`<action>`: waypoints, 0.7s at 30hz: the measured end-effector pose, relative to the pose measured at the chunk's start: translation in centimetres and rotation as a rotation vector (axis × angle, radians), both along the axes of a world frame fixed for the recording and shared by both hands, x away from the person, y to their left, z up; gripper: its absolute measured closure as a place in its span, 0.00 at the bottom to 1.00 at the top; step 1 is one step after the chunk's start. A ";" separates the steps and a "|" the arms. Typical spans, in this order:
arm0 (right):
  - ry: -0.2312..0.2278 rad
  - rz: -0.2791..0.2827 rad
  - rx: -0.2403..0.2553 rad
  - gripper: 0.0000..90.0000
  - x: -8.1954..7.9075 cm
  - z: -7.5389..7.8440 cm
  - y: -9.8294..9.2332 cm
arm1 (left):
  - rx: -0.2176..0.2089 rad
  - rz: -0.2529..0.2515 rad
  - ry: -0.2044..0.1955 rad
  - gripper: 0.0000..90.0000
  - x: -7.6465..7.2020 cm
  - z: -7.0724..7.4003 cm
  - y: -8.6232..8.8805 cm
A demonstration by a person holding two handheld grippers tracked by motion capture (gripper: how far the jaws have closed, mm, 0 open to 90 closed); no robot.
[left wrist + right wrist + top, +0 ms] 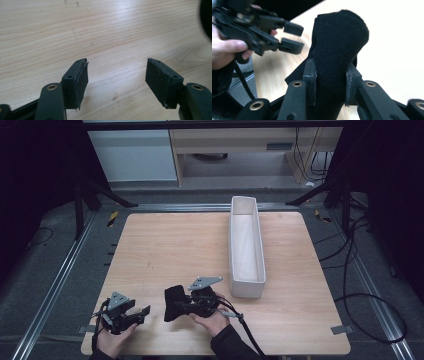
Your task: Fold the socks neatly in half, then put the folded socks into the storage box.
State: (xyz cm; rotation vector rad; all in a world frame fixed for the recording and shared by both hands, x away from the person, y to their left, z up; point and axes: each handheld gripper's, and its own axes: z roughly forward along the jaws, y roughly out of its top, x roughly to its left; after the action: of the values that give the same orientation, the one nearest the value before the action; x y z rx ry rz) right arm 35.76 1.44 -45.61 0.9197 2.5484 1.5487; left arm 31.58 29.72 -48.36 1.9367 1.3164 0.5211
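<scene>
right gripper [329, 82] clamps the black cloth [337, 47]
open left gripper [131, 316] waits just left; white box [246, 245] lies forward-right, lengthwise away.

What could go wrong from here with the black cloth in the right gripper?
The right gripper pinches the black cloth only near its lower part, so the soft fabric may slip out or flop. The open left gripper sits close beside it and could bump it. The white box is narrow, so the cloth might catch on its rim.
</scene>
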 end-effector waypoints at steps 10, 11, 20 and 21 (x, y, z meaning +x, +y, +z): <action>-0.121 0.004 0.026 0.77 0.7 2.9 -2.4 | 0.033 0.017 -0.005 0.37 0.7 -0.5 0.3; -0.134 0.008 0.028 0.77 0.8 3.2 -2.6 | 0.034 0.019 -0.004 0.37 0.8 -0.5 0.3; -0.231 0.000 0.037 0.77 2.2 6.1 -4.2 | 0.040 0.038 -0.029 0.40 0.9 -0.1 0.4; -0.241 -0.007 0.042 0.77 2.5 6.5 -4.6 | 0.040 0.041 -0.028 0.41 0.9 -0.1 0.5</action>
State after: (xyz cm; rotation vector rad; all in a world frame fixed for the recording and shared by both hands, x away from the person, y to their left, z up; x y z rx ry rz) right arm 38.22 -3.16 -39.09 0.6958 2.3523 1.6072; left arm 32.48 30.17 -48.44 1.9311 1.3399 0.5974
